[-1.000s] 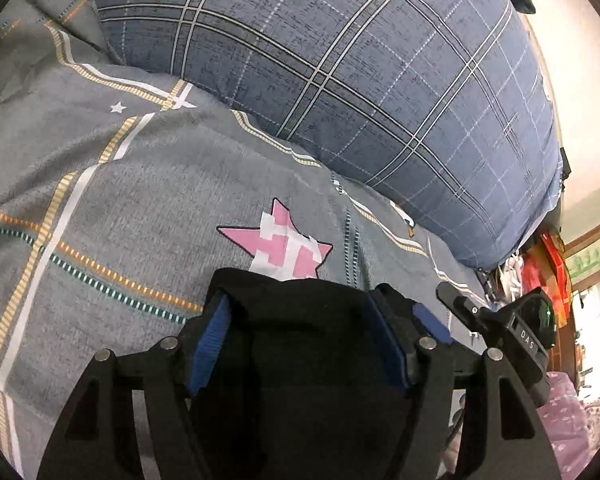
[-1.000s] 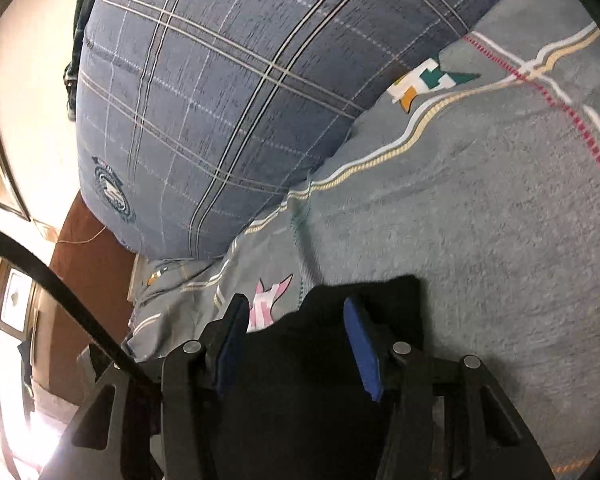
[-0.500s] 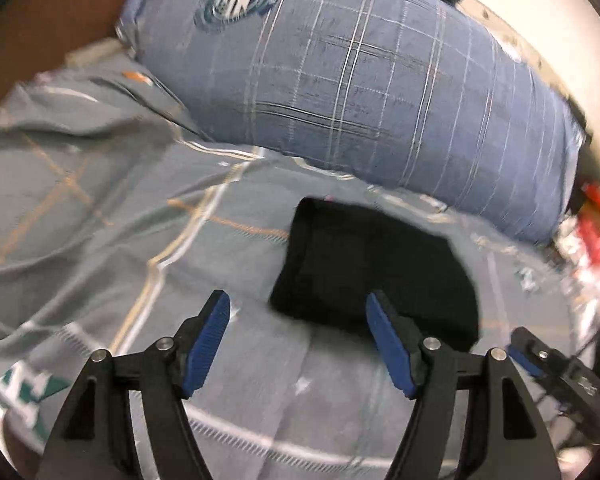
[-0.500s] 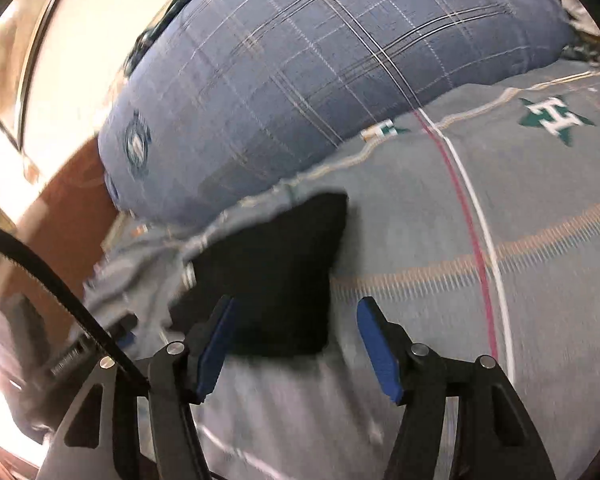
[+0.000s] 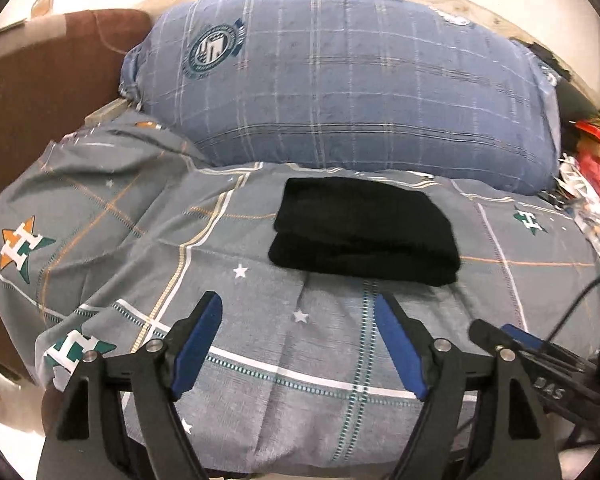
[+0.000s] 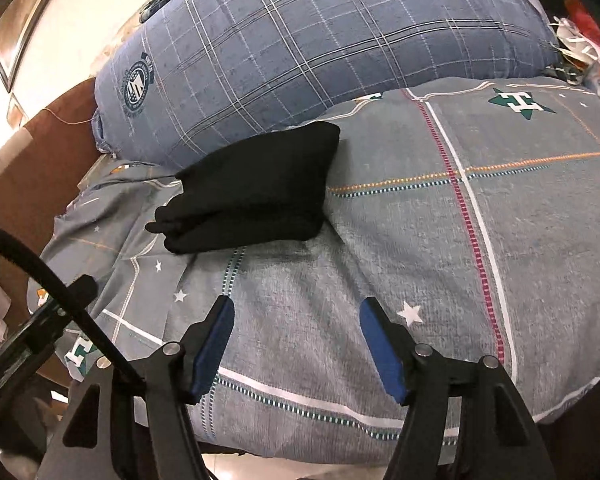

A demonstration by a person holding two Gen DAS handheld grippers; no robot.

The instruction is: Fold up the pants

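Note:
The black pants lie folded into a compact stack on the grey patterned bed cover, just in front of the big blue plaid pillow. They also show in the right wrist view, up and left of centre. My left gripper is open and empty, held back from the pants above the cover. My right gripper is open and empty too, apart from the pants. The right gripper's body shows at the lower right of the left wrist view.
A large blue plaid pillow fills the back of the bed. A brown headboard stands at the left. Red and white clutter lies at the right edge. The bed's front edge drops to a pale floor.
Both grippers have let go of the pants and pulled back toward the bed's front edge. The pants now rest folded on the cover, farther from both cameras.

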